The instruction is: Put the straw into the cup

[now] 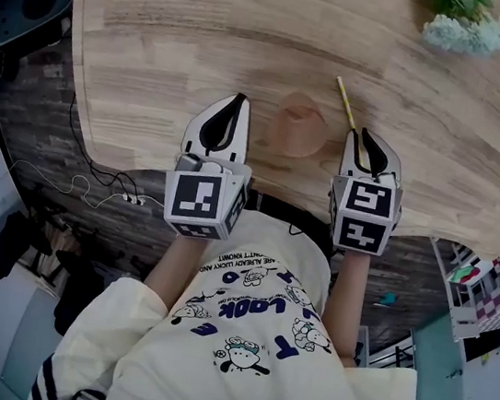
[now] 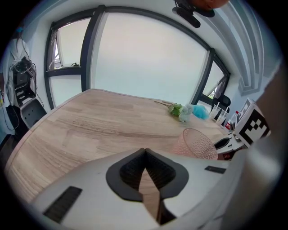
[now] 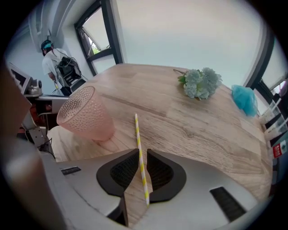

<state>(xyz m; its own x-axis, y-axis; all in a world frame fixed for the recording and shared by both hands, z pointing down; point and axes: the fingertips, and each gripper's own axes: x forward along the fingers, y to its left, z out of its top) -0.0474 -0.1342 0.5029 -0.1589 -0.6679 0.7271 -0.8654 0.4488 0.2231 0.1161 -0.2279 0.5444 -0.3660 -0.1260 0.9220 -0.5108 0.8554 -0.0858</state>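
Here: straw held beside the cup

The right gripper (image 1: pixel 364 132), lower right of centre, has its jaws drawn in on a yellow-striped straw (image 1: pixel 346 102), seemingly pinching it near one end; the rest slants up and left over the wooden table (image 1: pixel 210 30). The pink dimpled cup (image 1: pixel 298 129) stands upright between the grippers, with the straw outside it. The left gripper (image 1: pixel 239 100) has its jaws together with nothing between them

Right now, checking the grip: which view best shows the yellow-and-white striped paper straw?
Right gripper view: the striped straw shows whole, clamped in the right gripper. Head view shows only its far end; left gripper view, nothing.
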